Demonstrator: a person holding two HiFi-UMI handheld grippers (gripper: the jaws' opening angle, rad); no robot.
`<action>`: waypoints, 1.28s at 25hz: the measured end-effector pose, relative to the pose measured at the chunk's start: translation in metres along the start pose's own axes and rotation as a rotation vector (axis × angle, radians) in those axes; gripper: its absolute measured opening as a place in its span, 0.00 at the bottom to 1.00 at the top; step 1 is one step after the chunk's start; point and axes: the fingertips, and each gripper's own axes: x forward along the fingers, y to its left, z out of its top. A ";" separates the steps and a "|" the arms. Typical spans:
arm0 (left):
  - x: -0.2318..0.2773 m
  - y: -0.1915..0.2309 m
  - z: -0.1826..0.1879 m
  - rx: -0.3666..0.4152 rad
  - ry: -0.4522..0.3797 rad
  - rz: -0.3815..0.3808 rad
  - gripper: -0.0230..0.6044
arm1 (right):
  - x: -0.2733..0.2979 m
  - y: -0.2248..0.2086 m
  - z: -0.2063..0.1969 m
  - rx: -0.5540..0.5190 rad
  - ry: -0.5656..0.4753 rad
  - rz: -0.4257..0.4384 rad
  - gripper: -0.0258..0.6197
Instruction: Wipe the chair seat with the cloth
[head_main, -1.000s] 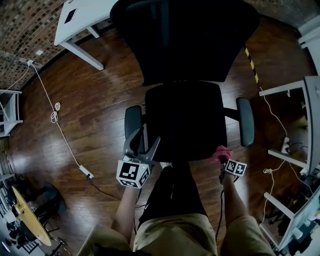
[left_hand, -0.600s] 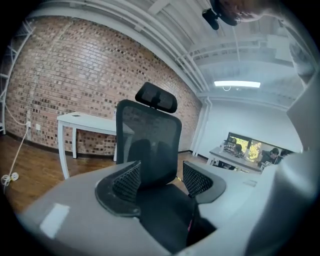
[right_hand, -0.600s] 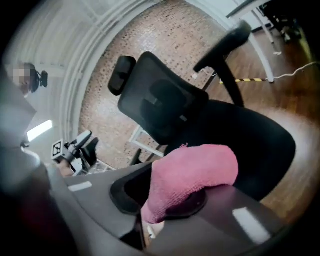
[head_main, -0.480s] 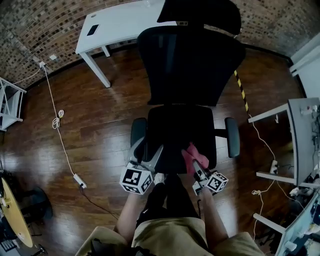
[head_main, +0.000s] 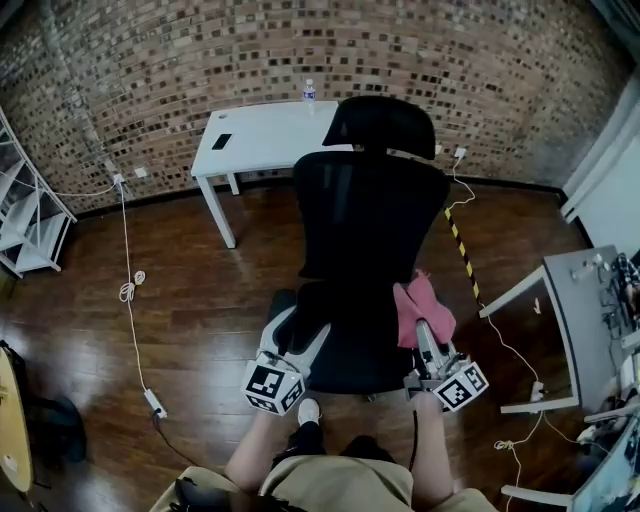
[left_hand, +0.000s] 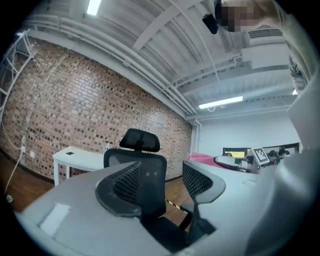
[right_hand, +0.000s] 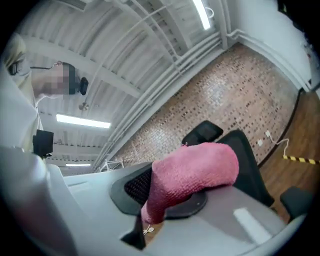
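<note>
A black office chair stands before me, its seat (head_main: 345, 345) below the tall backrest (head_main: 370, 215). My right gripper (head_main: 428, 335) is shut on a pink cloth (head_main: 422, 308) that hangs over the seat's right side. In the right gripper view the cloth (right_hand: 195, 175) bulges out from between the jaws of that gripper (right_hand: 165, 200). My left gripper (head_main: 292, 330) stands open at the seat's left front, by the armrest. Nothing is between its fingers (left_hand: 125, 182), and the chair's backrest (left_hand: 145, 175) shows through the gap.
A white desk (head_main: 265, 140) with a bottle (head_main: 309, 92) and a phone (head_main: 222, 142) stands behind the chair, against the brick wall. A cable and power strip (head_main: 153, 402) lie on the wood floor at left. A grey desk (head_main: 590, 320) stands at right and white shelves (head_main: 30, 225) at left.
The head view has tipped up from the floor to the wall. My right gripper has carried the cloth from off the seat's front right corner onto its right side. The left gripper stays at the left front.
</note>
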 end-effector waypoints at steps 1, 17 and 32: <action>-0.003 -0.014 0.008 0.014 -0.015 -0.001 0.44 | -0.008 0.005 0.017 -0.064 -0.009 -0.023 0.10; -0.110 -0.240 0.043 0.137 -0.063 0.122 0.43 | -0.206 0.110 0.110 -0.376 -0.030 -0.034 0.10; -0.190 -0.207 0.067 0.178 -0.074 0.193 0.44 | -0.201 0.185 0.052 -0.533 0.113 -0.202 0.10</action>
